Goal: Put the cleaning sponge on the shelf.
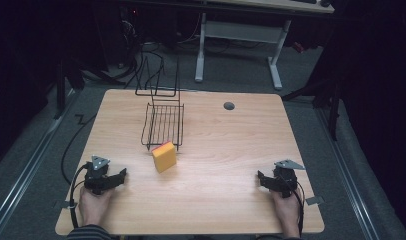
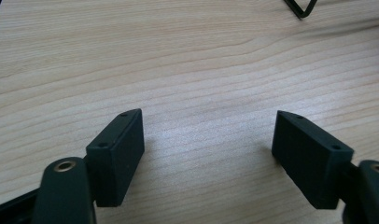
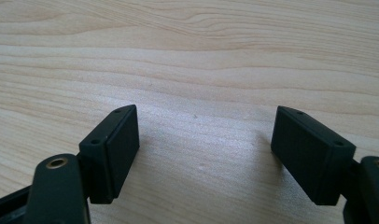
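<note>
A yellow sponge (image 1: 164, 156) with a pink upper layer stands near the middle of the wooden table (image 1: 226, 150). Just behind it sits a black wire rack (image 1: 163, 122). My left gripper (image 1: 122, 176) rests at the front left of the table, held by a hand, its tips pointing toward the sponge. In the left gripper view the left gripper (image 2: 208, 135) stands open over bare wood with nothing between its jaws. My right gripper (image 1: 261, 178) rests at the front right, and in the right gripper view the right gripper (image 3: 204, 133) is open over bare wood as well.
A second wire frame (image 1: 158, 75) stands at the table's far edge behind the rack. A round grey cable hole (image 1: 229, 105) lies at the back right. A corner of the rack wire (image 2: 301, 8) shows at the top of the left gripper view. Cables trail off the left side.
</note>
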Demonstrator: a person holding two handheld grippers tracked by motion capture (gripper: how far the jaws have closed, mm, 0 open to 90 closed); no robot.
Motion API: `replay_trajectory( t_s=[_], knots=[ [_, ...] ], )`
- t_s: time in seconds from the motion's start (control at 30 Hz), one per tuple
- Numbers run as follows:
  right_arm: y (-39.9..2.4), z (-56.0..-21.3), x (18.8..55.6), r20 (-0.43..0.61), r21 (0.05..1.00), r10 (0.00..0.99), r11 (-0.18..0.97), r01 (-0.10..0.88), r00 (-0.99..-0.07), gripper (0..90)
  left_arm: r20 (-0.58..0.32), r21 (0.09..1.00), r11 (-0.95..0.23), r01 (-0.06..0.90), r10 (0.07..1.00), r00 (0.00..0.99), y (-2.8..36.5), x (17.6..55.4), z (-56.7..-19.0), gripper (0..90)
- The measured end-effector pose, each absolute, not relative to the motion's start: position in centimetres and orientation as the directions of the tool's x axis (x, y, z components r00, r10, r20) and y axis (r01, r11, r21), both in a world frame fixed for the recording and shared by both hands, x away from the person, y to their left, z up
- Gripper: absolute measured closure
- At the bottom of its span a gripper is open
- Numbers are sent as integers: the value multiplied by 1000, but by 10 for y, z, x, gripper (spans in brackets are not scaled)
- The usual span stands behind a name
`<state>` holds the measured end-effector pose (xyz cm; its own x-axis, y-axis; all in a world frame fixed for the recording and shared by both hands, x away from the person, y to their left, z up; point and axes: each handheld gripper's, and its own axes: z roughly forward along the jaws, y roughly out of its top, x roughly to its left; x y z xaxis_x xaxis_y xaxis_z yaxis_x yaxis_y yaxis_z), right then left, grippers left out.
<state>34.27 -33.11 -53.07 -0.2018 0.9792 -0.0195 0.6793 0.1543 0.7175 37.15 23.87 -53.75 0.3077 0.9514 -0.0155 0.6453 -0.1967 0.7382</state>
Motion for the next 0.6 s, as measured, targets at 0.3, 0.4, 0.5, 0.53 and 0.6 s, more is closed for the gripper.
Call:
replay_trajectory(
  t_s=[0.3, 0.4, 0.5, 0.53, 0.6],
  knots=[
    [-331, -531, 343, -18, 717, 979, 154, 680, -202, 237, -13, 732, -210, 648, 947, 321, 237, 370, -538, 184],
    [-331, -531, 343, -20, 718, 978, 157, 678, -205, 237, -13, 731, -211, 649, 947, 322, 237, 370, -538, 182],
    [-331, -531, 343, -20, 718, 978, 158, 678, -206, 237, -11, 731, -216, 647, 945, 327, 237, 369, -537, 181],
    [-331, -531, 343, -20, 718, 978, 158, 678, -206, 237, -11, 731, -216, 647, 945, 327, 237, 369, -537, 180],
    [-331, -531, 343, -20, 718, 978, 158, 678, -206, 237, -11, 735, -220, 642, 942, 335, 236, 369, -535, 178]
  ],
)
